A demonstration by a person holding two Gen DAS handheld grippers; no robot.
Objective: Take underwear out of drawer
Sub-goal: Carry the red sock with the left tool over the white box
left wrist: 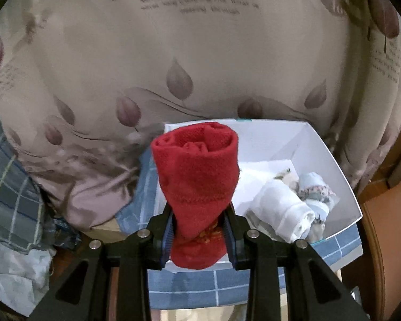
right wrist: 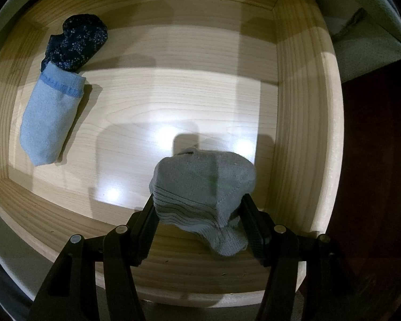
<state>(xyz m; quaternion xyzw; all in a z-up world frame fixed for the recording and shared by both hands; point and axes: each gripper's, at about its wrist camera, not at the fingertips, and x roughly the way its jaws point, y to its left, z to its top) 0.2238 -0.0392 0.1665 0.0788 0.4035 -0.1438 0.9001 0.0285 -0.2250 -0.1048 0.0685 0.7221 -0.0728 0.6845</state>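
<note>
In the left wrist view my left gripper [left wrist: 199,227] is shut on a rolled red underwear bundle [left wrist: 197,176] and holds it upright above the near left corner of a white box [left wrist: 331,155]. In the right wrist view my right gripper [right wrist: 200,211] is shut on a grey rolled underwear bundle [right wrist: 203,187], held over the near right part of the wooden drawer [right wrist: 302,123]. A light blue roll [right wrist: 50,120] and a dark blue speckled roll [right wrist: 77,42] lie at the drawer's far left.
The white box holds a white roll [left wrist: 283,211] and a patterned pale blue roll [left wrist: 315,192]. It rests on a blue checked cloth [left wrist: 227,283]. A beige leaf-print fabric [left wrist: 173,53] fills the background. Dark furniture [right wrist: 374,174] stands right of the drawer.
</note>
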